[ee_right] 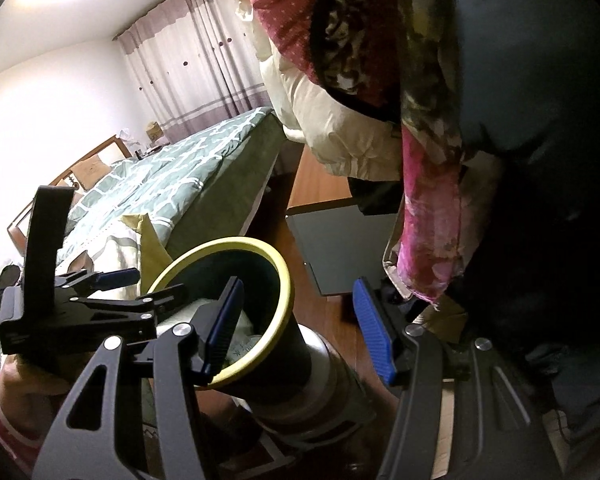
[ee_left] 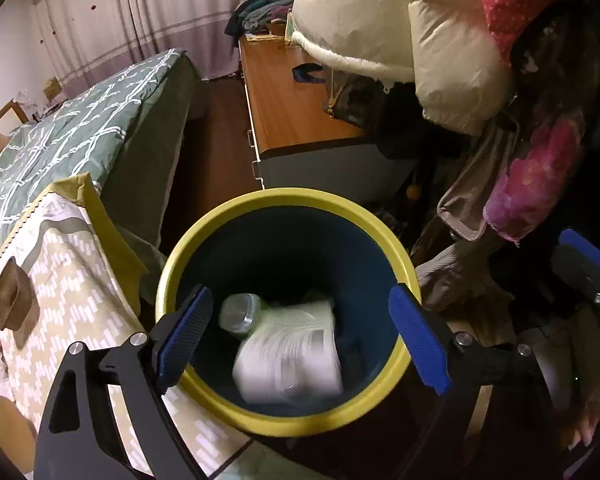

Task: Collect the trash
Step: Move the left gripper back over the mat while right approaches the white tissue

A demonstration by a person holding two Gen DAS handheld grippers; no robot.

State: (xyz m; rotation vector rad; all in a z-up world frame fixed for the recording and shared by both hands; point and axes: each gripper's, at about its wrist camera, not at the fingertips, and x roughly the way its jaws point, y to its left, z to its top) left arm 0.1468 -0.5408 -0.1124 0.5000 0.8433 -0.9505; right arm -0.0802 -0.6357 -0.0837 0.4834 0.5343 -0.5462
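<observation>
Above the bin [ee_left: 288, 312], which stands on the floor between the bed [ee_left: 80, 128] and the wooden dresser [ee_left: 292, 100], the left gripper [ee_left: 303, 332] hangs with its blue fingers [ee_left: 417, 338] spread wide, holding nothing, their tips level with the yellow rim on either side. Inside the bin lie a blurred white paper wad [ee_left: 290, 352] and a clear plastic cup [ee_left: 240, 312]. Just right of the bin, the right gripper [ee_right: 298, 332] is also spread wide and empty, its left finger [ee_right: 224, 324] overlapping the rim in view, though contact cannot be told.
</observation>
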